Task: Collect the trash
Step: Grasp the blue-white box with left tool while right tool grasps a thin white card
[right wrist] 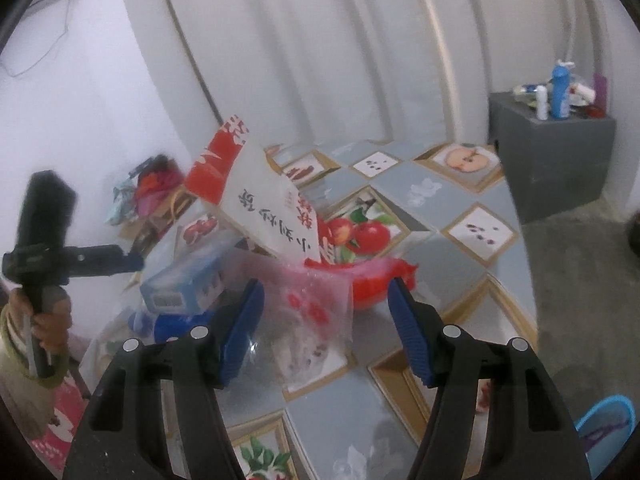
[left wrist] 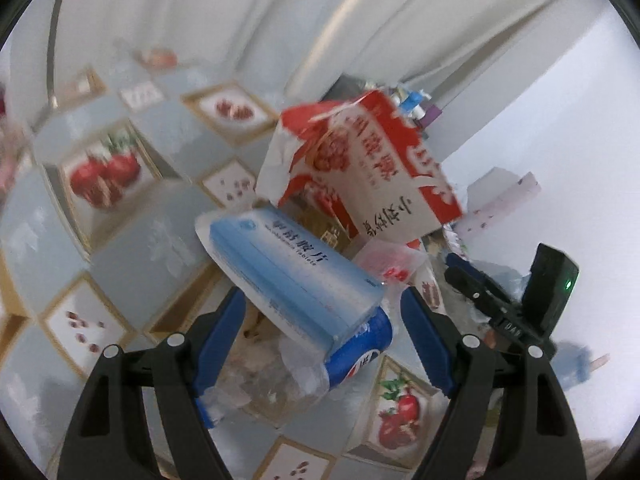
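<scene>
A heap of trash lies on the fruit-print tablecloth (left wrist: 132, 240). It holds a red and white carton (left wrist: 372, 164), a light-blue medicine box (left wrist: 296, 272), a blue can (left wrist: 360, 348) under the box, and a clear plastic bag (left wrist: 280, 384). My left gripper (left wrist: 322, 296) is open; the box lies between its blue pads, untouched. In the right wrist view my right gripper (right wrist: 325, 286) is open around the clear bag (right wrist: 312, 320) with red print. Behind it stand the carton (right wrist: 264, 208) and a red plastic piece (right wrist: 376, 284). The box (right wrist: 180, 288) and left gripper (right wrist: 134, 261) are at the left.
A grey cabinet (right wrist: 560, 160) with bottles (right wrist: 560, 92) stands at the back right beside white curtains. A pile of coloured things (right wrist: 152, 188) sits at the table's far left. A blue slipper (right wrist: 608, 428) lies on the floor. A person's hand (right wrist: 48, 320) holds the left gripper.
</scene>
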The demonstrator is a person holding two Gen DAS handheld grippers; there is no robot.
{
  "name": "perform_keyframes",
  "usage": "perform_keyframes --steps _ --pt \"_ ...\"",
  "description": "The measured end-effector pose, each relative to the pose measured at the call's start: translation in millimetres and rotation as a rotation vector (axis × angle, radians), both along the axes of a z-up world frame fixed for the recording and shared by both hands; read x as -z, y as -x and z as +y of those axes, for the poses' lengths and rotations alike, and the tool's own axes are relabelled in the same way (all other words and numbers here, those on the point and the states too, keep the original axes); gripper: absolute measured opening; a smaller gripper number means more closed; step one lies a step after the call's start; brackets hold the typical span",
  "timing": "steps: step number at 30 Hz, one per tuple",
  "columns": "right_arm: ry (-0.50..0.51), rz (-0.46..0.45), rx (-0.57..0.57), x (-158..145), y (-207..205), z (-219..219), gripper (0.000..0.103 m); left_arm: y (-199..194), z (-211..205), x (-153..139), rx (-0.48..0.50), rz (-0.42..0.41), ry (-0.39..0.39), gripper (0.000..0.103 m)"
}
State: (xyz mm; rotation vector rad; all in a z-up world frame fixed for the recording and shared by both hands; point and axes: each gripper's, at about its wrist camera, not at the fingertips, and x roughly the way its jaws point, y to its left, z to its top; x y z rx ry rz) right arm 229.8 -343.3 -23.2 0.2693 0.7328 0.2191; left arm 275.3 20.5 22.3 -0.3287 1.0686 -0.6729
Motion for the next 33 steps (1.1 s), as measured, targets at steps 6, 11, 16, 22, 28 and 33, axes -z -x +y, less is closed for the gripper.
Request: perform_keyframes --steps 6,11,16,22,28,33 --pt "-0.018 0.023 -0.070 9 -14 1 0.057 -37 -2 35 -0.037 0.232 0.060 0.078" --pt "-0.053 0.050 -0.091 17 -21 -3 0.050 -52 3 61 -0.091 0.344 0.127 0.077" --pt "-0.069 0.068 -0.106 23 -22 -5 0.037 -58 2 73 -0.103 0.386 0.161 0.068" --pt "-0.074 0.061 -0.104 26 -26 -6 0.036 -61 3 76 -0.110 0.407 0.205 0.060" --pt "-0.082 0.054 -0.115 27 -26 -4 0.019 -57 14 74 -0.136 0.396 0.249 0.053" --pt "-0.087 0.030 -0.121 25 -22 -3 0.010 -53 20 69 -0.147 0.379 0.281 0.046"
